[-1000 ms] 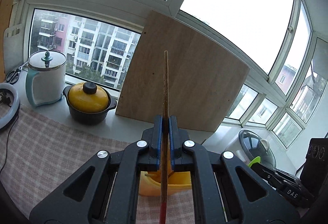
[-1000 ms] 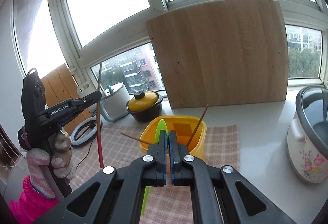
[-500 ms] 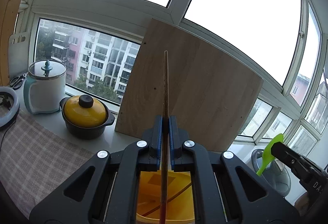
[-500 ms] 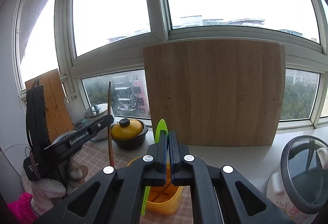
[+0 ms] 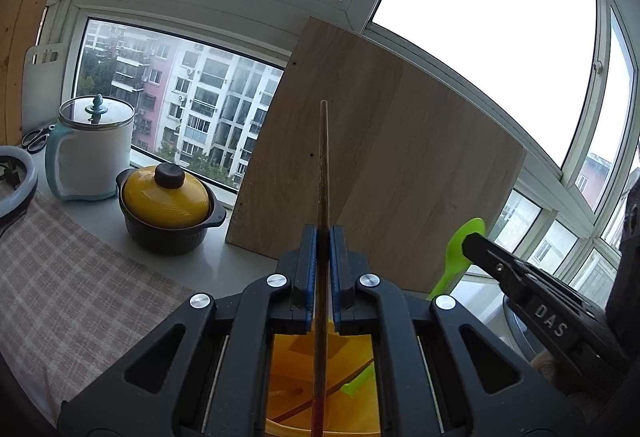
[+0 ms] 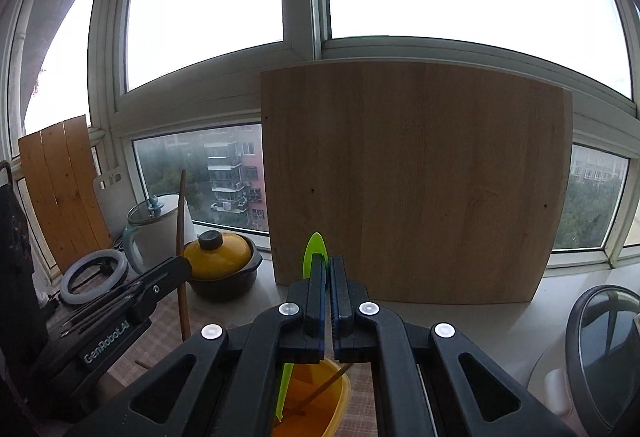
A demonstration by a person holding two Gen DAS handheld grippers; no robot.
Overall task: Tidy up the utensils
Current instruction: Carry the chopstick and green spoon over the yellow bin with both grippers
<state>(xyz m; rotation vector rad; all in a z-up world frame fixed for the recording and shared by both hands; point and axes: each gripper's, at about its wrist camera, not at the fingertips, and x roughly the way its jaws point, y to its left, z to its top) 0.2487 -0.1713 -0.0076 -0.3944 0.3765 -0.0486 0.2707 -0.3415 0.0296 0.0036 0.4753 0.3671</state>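
Observation:
My left gripper (image 5: 323,237) is shut on a wooden chopstick (image 5: 322,173) with a red lower end, held upright over the yellow utensil holder (image 5: 288,369). My right gripper (image 6: 327,269) is shut on a green plastic spoon (image 6: 314,249), also upright, its lower end down in the same yellow holder (image 6: 336,409). The holder has dividers and holds other chopsticks. The right gripper and green spoon (image 5: 460,253) show at the right of the left wrist view. The left gripper with its chopstick (image 6: 182,237) shows at the left of the right wrist view.
A large wooden board (image 6: 416,181) leans on the window behind the holder. A yellow-lidded black pot (image 5: 168,205) and a white kettle (image 5: 94,149) stand at the left. A ring light (image 6: 96,271) lies at far left, a rice cooker (image 6: 600,341) at the right. A checked cloth (image 5: 72,277) covers the counter.
Both grippers have closed in over the yellow holder, which now lies right under their jaws. The green spoon's lower end has gone down into the holder. The right gripper looms larger beside the left one.

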